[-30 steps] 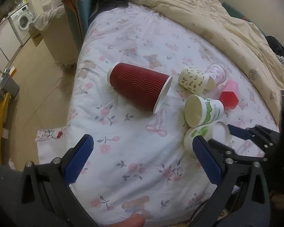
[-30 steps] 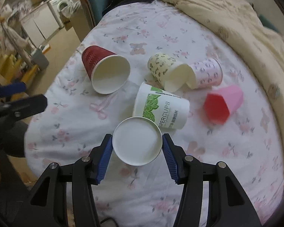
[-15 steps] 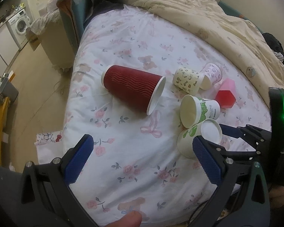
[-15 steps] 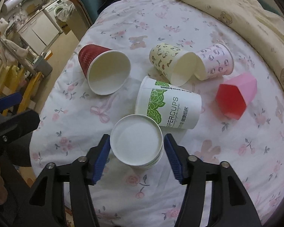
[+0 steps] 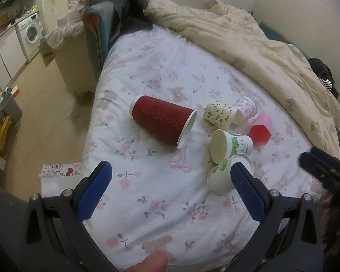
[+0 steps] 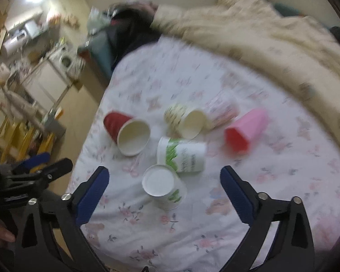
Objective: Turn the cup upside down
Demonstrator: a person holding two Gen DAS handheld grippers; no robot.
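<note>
A white paper cup with green print (image 6: 164, 187) stands upside down on the flowered sheet, base up; it also shows in the left wrist view (image 5: 224, 178). My right gripper (image 6: 164, 191) is open and empty, its fingers wide apart on either side of the cup and clear of it. My left gripper (image 5: 170, 190) is open and empty above the sheet, left of that cup. A second green-print cup (image 6: 181, 157) lies on its side just behind it.
A red ribbed cup (image 5: 162, 120), a yellowish patterned cup (image 5: 218, 113), a pink-patterned cup (image 5: 247, 106) and a pink-and-red faceted cup (image 5: 261, 128) lie on their sides. A beige duvet (image 5: 249, 45) covers the far right. The bed edge and floor (image 5: 47, 117) are at left.
My right gripper has opened, let go of the green-print cup and pulled back; the cup now stands base up on the sheet. The left gripper stayed open and drew back a little.
</note>
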